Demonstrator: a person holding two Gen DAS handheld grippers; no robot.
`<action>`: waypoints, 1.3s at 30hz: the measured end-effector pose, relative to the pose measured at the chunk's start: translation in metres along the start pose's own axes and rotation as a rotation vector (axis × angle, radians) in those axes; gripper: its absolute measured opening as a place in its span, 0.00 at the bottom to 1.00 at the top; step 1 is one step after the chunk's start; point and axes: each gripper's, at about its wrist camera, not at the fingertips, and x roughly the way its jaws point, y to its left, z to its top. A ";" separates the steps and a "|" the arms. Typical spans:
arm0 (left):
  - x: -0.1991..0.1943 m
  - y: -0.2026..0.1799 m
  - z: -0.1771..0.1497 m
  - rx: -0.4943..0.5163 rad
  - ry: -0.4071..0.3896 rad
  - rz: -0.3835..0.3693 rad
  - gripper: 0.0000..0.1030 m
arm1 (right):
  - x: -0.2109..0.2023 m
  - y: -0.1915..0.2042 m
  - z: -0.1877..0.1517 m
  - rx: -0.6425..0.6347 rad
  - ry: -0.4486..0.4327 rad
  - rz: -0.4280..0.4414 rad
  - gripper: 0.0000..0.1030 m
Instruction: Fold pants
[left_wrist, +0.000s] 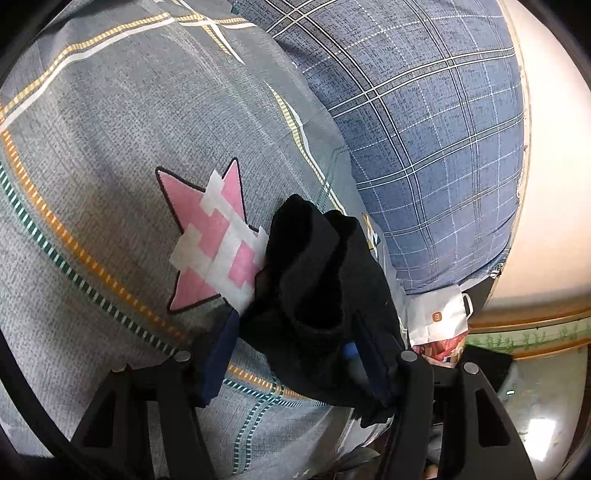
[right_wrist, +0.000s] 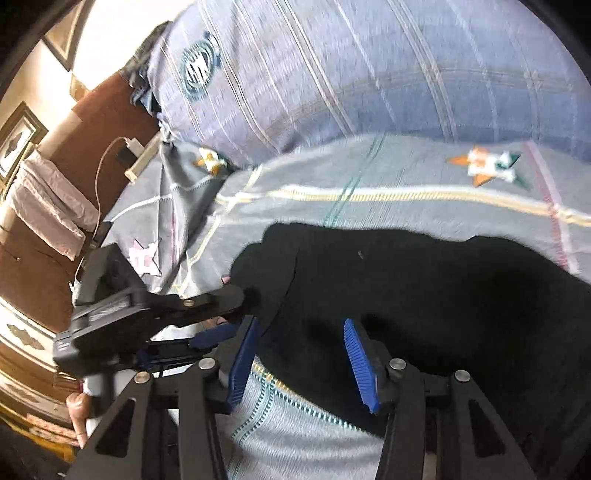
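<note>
**Black pants bunched on a grey bedcover**

The pants (right_wrist: 424, 295) are black, soft and matte — a dark mass lying on the bedcover (left_wrist: 92, 184), a grey woven cloth crossed by dashed orange, green and white stripes. A pink star patch (left_wrist: 210, 240) with white pixel-like blocks sits on the cover just beside a bunched end of the fabric.

The left gripper (left_wrist: 291, 354) has a thick fold of the pants between its dark blue ribbed fingers (left_wrist: 218, 358); the fabric stands up in a rounded, tube-like lump and drapes over the right-hand finger. The jaws stand fairly wide, and whether they actually press the cloth is not clear.

The right gripper (right_wrist: 303, 362) is spread wide, its bright blue ribbed fingers (right_wrist: 360, 365) apart with nothing pinched between them; one lies over the pants' edge, the other over bare cover. This view is blurred.

A blue plaid pillow (left_wrist: 424, 140) lies beyond the pants, and a white paper bag (left_wrist: 439, 317) stands at the bed's edge.
</note>
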 end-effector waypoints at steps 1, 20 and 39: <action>0.000 0.000 0.000 0.001 0.000 0.000 0.61 | 0.009 0.001 -0.004 -0.007 0.030 0.000 0.36; 0.000 -0.054 -0.008 0.181 -0.087 0.122 0.10 | -0.010 -0.017 -0.021 0.052 -0.044 0.067 0.35; 0.042 -0.240 -0.149 0.981 -0.199 0.276 0.10 | -0.124 -0.041 0.062 -0.035 0.049 0.240 0.71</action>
